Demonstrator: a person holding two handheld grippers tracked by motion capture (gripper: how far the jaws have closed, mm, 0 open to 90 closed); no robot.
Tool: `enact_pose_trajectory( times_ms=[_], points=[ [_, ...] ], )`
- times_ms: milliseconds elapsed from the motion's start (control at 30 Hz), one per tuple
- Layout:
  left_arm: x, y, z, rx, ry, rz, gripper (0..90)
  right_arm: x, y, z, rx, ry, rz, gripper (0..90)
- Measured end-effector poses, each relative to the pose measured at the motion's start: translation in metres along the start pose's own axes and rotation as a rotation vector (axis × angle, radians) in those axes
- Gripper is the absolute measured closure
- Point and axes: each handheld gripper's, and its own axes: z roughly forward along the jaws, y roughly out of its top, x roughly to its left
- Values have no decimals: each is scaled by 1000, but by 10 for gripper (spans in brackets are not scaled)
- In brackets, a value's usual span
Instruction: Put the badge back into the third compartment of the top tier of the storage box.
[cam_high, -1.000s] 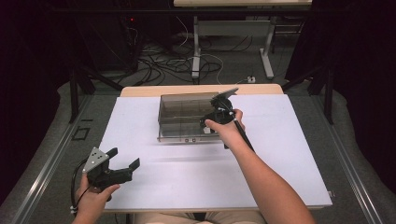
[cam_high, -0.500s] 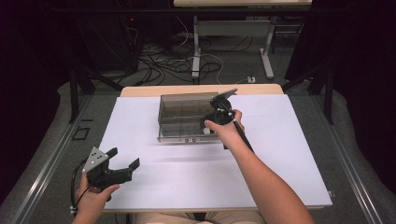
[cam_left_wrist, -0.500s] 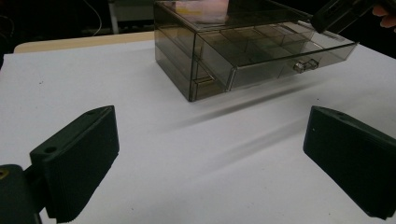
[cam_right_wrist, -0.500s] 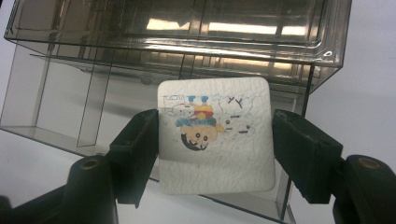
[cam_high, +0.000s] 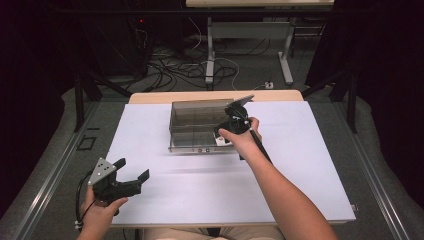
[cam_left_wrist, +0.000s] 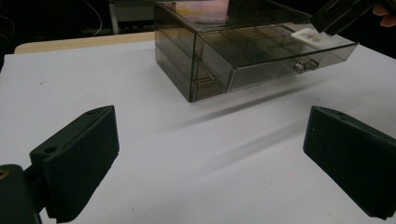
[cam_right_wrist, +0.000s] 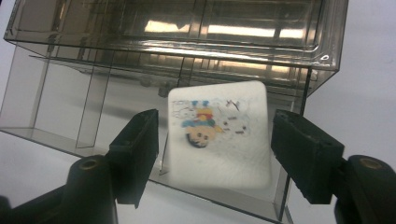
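A smoky see-through drawer box stands on the white table sheet with its lower drawer pulled out. My right gripper hangs over the drawer's right end. Its jaws have just been opening. A white square piece with a cartoon picture sits blurred between them, with a gap at each pad. In the left gripper view the piece lies in the drawer under the right gripper. My left gripper rests open and empty near the table's front left corner, facing the box.
The white sheet covers the tabletop, and bare wood shows along the far edge. Cables and table legs stand on the floor beyond. The person's right forearm crosses the sheet from the front.
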Motion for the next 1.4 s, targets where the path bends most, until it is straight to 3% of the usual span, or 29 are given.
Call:
enact_pose_trajectory(
  times_ms=[167, 567, 633, 767, 1133, 1400],
  points=[
    [1, 0, 0, 3, 2, 7, 37, 4, -1, -2, -9, 3, -17, 269],
    [-1, 0, 1, 2, 0, -4, 37, 14, -10, -5, -64, -20, -163, 149],
    [-1, 0, 1, 2, 0, -4, 37, 16, -11, -6, -70, -46, -184, 143],
    [0, 0, 1, 5, 0, -1, 37, 15, -14, -7, -98, -75, -232, 0],
    [-1, 0, 1, 1, 1, -5, 37, 9, -21, -20, -176, -137, -312, 0],
    [-1, 0, 2, 2, 1, -8, 37, 2, -32, -31, -230, -140, -347, 0]
  ],
)
